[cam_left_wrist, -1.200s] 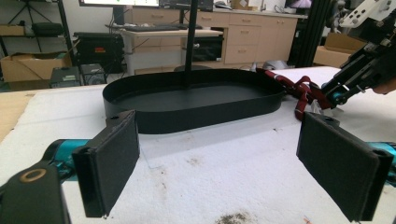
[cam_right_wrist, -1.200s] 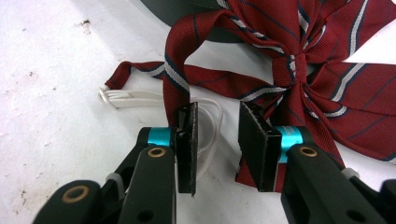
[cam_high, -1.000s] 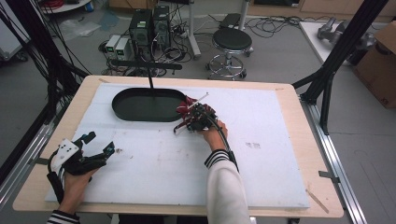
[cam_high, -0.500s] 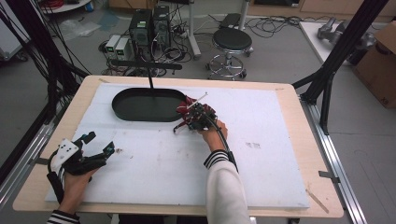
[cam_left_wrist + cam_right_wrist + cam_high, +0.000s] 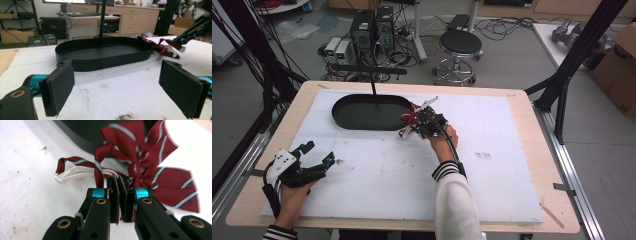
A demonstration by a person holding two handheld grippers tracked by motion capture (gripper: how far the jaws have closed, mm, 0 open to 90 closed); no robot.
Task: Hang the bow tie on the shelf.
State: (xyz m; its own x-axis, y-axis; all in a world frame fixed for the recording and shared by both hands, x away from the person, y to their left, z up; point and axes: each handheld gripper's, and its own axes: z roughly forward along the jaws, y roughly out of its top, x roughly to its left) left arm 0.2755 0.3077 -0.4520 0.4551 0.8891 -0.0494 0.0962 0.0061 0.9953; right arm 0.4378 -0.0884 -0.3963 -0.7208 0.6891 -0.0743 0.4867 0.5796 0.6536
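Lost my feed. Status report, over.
Right gripper shut on striped bow tie beside black tray. Left gripper open, nothing held. Nothing in the way.

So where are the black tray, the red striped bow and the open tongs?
Black tray (image 5: 362, 116), high view, bare floor.
Red striped bow (image 5: 150, 157), right gripper view, upper loop.
Left tongs (image 5: 120, 87), left gripper view, gap between open pads.

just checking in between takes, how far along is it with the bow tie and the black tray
Done: the right gripper has shut on the red striped bow tie, pinching it near its white strap.

In hand: the bow tie sits at the right end of the black tray, outside the wall, on the white foam board.

Left: likely getting it into the tray, which looks empty. The left gripper is open and holds nothing.
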